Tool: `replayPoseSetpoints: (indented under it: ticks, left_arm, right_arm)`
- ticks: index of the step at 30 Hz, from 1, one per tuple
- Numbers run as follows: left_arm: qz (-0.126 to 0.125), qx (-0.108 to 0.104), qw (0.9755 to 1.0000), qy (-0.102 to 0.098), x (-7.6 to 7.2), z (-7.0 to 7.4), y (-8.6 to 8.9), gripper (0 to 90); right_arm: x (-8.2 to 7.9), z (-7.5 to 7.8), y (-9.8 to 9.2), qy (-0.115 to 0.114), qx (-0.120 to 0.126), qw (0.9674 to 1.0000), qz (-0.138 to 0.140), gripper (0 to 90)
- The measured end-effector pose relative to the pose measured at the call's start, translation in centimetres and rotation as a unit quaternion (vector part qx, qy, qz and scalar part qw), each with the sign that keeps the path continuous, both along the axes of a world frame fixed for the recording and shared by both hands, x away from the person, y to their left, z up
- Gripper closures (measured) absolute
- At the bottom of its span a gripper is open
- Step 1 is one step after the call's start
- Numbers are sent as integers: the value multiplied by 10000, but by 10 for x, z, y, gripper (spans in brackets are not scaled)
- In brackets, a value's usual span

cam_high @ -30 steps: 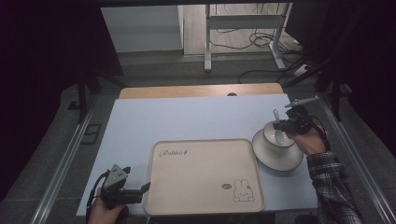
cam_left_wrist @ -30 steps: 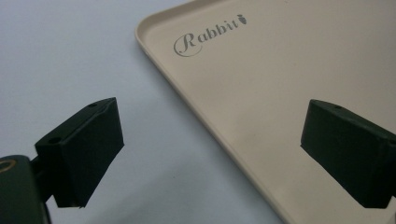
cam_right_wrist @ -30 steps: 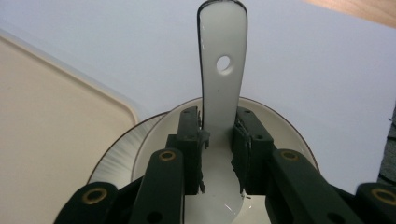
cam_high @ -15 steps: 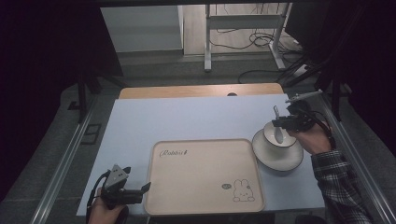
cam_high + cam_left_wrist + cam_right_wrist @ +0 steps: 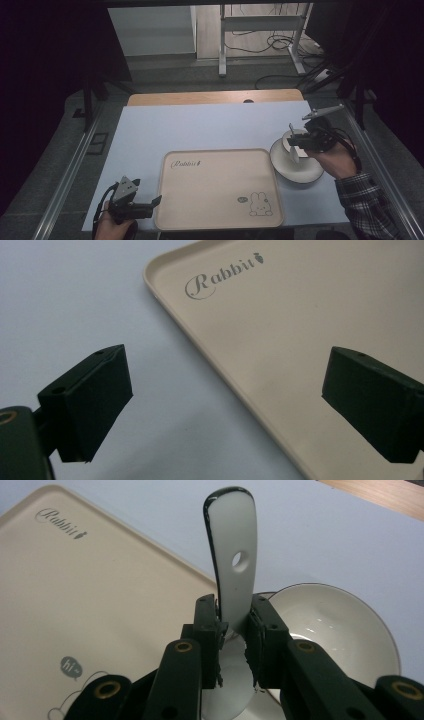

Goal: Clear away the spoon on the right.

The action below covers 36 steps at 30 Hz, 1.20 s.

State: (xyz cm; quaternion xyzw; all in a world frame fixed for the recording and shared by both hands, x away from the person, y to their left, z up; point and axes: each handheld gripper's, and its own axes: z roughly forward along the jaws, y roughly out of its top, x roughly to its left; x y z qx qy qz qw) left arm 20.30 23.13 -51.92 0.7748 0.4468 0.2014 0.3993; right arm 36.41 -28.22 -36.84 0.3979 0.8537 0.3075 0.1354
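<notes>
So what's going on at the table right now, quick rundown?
Right gripper shut on white spoon, above bowl. Left gripper open, astride tray edge. Nothing in the way.

1. The high view looks forward and down from above the person's side of the bench [image 5: 210,125], far enough off to take in the whole top and the floor beyond.
2. The left gripper view rides on the left hand-held gripper [image 5: 145,206], sits very close over the bench and faces the tray [image 5: 310,340] at its corner with the "Rabbit" lettering.
3. The right gripper view rides on the right hand-held gripper [image 5: 235,630], looks along its jaws from close by, down across the bowl [image 5: 340,625] and the tray.
4. All three views share the tray's lettered corner; the high view and the right gripper view also share the bowl.
</notes>
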Motion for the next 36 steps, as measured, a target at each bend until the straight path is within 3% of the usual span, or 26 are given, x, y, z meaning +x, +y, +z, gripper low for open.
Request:
replayPoseSetpoints:
  ticks: [13,14,21,36]
  left_arm:
    - [-7,26,10000,-5,0,0,0,56]
    - [-6,25,10000,-4,0,0,0,56]
    - [-5,22,10000,-3,0,0,0,56]
    - [-10,28,10000,-4,0,0,-1,56]
  right_arm:
    - [-27,-7,17,62,35,9994,326,822]
    - [-28,-8,18,66,38,9993,357,854]
    - [-35,-13,25,78,24,9988,477,860]
    - [-49,-44,52,352,-224,9961,780,860]
